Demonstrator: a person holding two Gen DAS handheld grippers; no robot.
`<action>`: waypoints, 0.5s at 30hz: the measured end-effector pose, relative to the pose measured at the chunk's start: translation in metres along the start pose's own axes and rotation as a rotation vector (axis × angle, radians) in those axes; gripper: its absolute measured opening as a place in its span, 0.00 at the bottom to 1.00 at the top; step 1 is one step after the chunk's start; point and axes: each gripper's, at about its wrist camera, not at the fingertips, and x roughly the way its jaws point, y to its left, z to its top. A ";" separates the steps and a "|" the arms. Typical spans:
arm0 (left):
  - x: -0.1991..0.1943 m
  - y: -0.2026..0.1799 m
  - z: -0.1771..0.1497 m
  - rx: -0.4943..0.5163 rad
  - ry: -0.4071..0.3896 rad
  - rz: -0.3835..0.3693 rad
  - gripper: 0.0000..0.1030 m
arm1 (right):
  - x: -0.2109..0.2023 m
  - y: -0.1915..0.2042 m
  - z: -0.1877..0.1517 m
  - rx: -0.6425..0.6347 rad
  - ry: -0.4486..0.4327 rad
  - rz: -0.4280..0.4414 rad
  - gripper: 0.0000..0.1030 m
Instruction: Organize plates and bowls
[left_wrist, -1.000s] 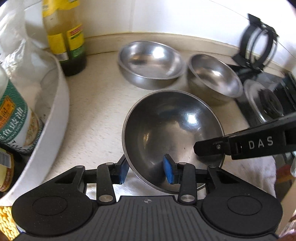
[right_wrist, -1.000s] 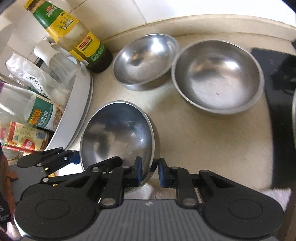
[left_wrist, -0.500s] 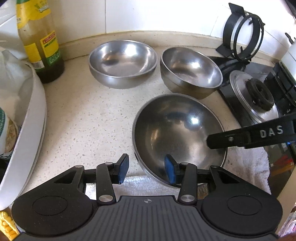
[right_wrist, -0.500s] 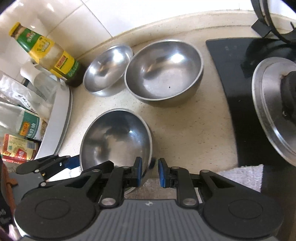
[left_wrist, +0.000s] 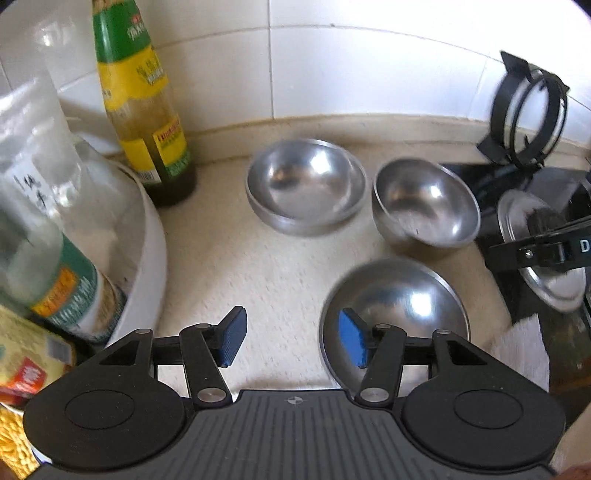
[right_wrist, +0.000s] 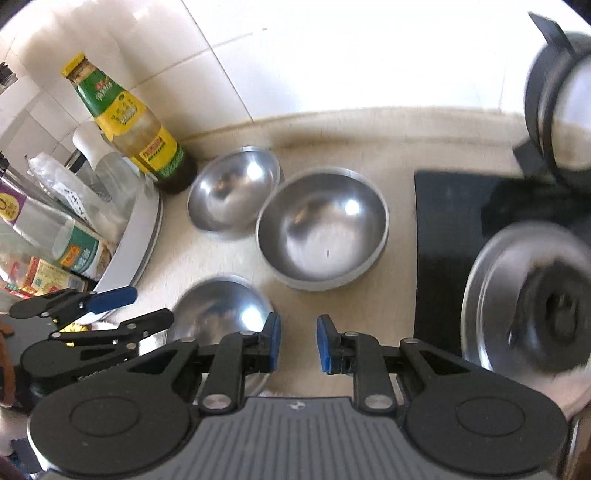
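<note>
At the far left a white tray (left_wrist: 155, 258) holds plastic bags, a green-labelled jar (left_wrist: 66, 291) and other packets. Just beside its rim a sauce bottle (left_wrist: 144, 122) with a yellow and green label stands upright on the speckled worktop (left_wrist: 240, 258), close to the tiled wall.

The left tongs (left_wrist: 291, 341) hang over the worktop with their blue pads well apart and nothing between them. The left pad is over bare worktop; the right pad overlaps the near rim of the near steel bowl (left_wrist: 399, 306), though whether it touches the metal cannot be told.

Three steel bowls sit upright on the worktop. The shallow bowl (left_wrist: 306, 184) is at the back, near the bottle. The deep bowl (left_wrist: 424, 206) is just beside it on the right; from the right wrist view their rims look to be touching or overlapping. The near bowl lies in front of the deep one, a little apart from it.

The right tongs (right_wrist: 297, 343) are also apart and grip nothing, their left pad just past the near bowl's right edge.

Farther right come a black hob (right_wrist: 439, 240), a round metal lid (right_wrist: 491, 288) with a dark knob, and a black ring stand (left_wrist: 524, 114) at the wall. A white cloth (left_wrist: 517, 350) lies at the near right.
</note>
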 end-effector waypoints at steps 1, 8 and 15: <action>-0.001 0.001 0.006 -0.012 -0.004 0.008 0.64 | 0.001 0.001 0.007 -0.006 -0.001 0.008 0.42; -0.005 0.005 0.038 -0.045 -0.049 0.077 0.77 | 0.013 0.022 0.047 -0.108 -0.011 0.027 0.48; 0.005 0.006 0.048 -0.054 -0.054 0.117 0.80 | 0.023 0.034 0.068 -0.165 -0.011 0.041 0.48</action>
